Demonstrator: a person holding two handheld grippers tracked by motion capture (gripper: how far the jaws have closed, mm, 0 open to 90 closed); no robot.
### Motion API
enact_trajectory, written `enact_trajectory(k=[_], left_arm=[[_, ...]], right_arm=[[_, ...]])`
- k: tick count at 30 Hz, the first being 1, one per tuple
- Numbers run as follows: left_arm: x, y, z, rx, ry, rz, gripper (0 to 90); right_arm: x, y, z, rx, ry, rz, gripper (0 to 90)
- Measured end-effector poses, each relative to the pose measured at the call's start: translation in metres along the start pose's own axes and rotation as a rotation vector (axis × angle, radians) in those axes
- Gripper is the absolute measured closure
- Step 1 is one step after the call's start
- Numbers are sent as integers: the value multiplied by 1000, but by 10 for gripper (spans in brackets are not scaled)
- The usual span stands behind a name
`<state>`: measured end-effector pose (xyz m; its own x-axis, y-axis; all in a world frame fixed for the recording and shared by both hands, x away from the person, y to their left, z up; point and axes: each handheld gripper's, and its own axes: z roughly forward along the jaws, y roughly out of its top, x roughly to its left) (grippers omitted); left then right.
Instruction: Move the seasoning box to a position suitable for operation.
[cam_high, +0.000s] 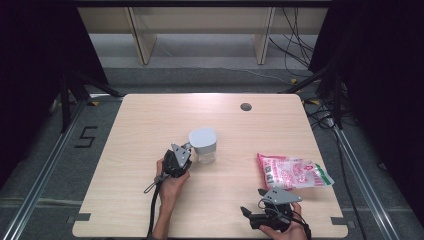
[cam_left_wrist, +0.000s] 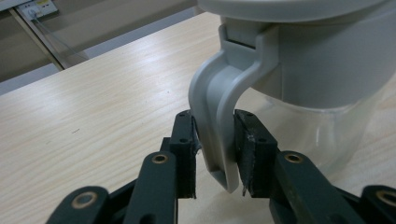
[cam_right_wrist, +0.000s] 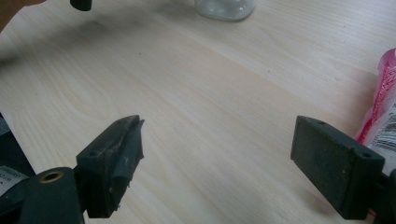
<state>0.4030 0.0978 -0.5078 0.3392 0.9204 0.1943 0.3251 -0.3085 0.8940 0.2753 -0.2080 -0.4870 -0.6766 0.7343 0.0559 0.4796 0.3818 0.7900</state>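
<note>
Pale wood-grain table (cam_high: 150, 120) fills my high view, with grey floor, cables and dark curtains around it. Near its centre stands one pitcher (cam_high: 203, 145), a clear body under a grey lid, with a curved grey handle (cam_left_wrist: 215, 135) hanging down from the lid's collar. Toward the right edge lies one flat plastic packet (cam_high: 292, 171), pink and white with a green corner, well apart from the pitcher. I count two grippers, one in each of my hands. My left gripper (cam_left_wrist: 215, 156) sits just beside the pitcher on its near left; in the left gripper view its black jaws are nearly closed, pressed against both sides of the handle. My right gripper (cam_right_wrist: 217, 163) rests at the near right of the table, just in front of the packet, its jaws spread wide over bare wood, holding nothing.
</note>
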Motion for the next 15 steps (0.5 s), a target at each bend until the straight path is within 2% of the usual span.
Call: enact_trajectory(k=[3, 5, 6, 7, 8, 9, 10, 15], left_arm=[[3, -2, -3, -22, -30, -28, 708], [6, -4, -5, -40, -77, -64, 712], [8, -5, -6, -53, -100, -85, 714], [8, -6, -7, -48, -112, -90, 713], [7, -7, -8, -46, -109, -75, 711], [6, -8, -8, -44, -112, -77, 710], [5, -8, -7, -51, -117, -76, 709], [-4, -2, -4, -45, -160, -52, 711]], right_arm=[[-1, 0, 1, -8, -7, -11, 175], [3, 0, 1, 7, 2, 25, 175], [0, 0, 1, 4, 8, -4, 175], [1, 0, 1, 3, 9, 3, 175], [2, 0, 2, -4, 6, 7, 175], [1, 0, 2, -9, -3, -15, 175], [1, 0, 2, -3, 2, -10, 175], [1, 0, 2, -9, -1, -15, 175]])
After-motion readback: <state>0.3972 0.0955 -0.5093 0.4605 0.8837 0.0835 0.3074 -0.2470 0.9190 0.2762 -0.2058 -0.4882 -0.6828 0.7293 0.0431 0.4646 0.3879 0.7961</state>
